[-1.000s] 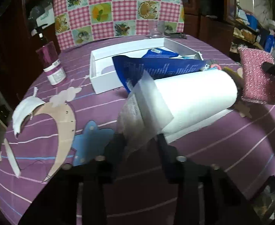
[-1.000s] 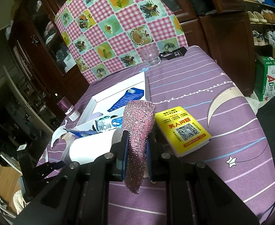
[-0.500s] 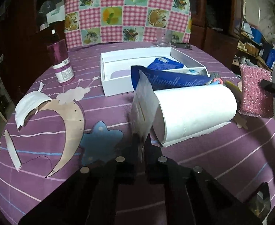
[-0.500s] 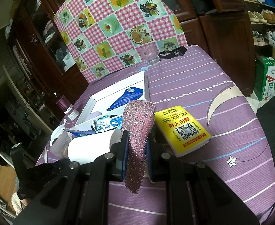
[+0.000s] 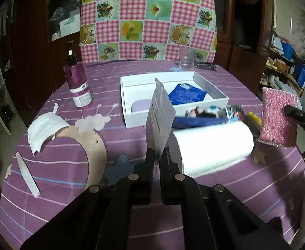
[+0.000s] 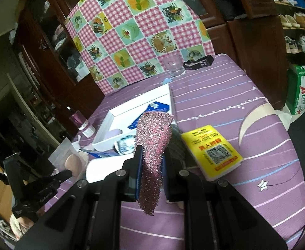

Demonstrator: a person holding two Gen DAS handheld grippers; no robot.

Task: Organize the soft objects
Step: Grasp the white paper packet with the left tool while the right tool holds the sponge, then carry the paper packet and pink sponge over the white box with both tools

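Both tongs loaded, white box only partly filled.

The left gripper point(image 5: 156, 162) has its jaws pinched narrow on one thin grey paper-like sachet point(image 5: 159, 118), held upright in the air in front of the shallow white cardboard box point(image 5: 211, 89); the right gripper point(image 6: 151, 166) is clamped on one glittery pink scouring sponge point(image 6: 152, 145), lifted off the purple striped tablecloth point(image 6: 225, 95). In the box I count two things, a blue flat packet point(image 5: 186, 93) and a pale lilac pad point(image 5: 139, 106), so I'd judge the sorting about halfway. Left outside: one white paper roll point(image 5: 212, 145), one white face mask point(image 5: 44, 130), one dark blue pouch point(image 5: 198, 121) beside the box, one yellow booklet point(image 6: 212, 148). One purple pump bottle point(image 5: 78, 85) and one clear glass point(image 6: 174, 65) stand apart.
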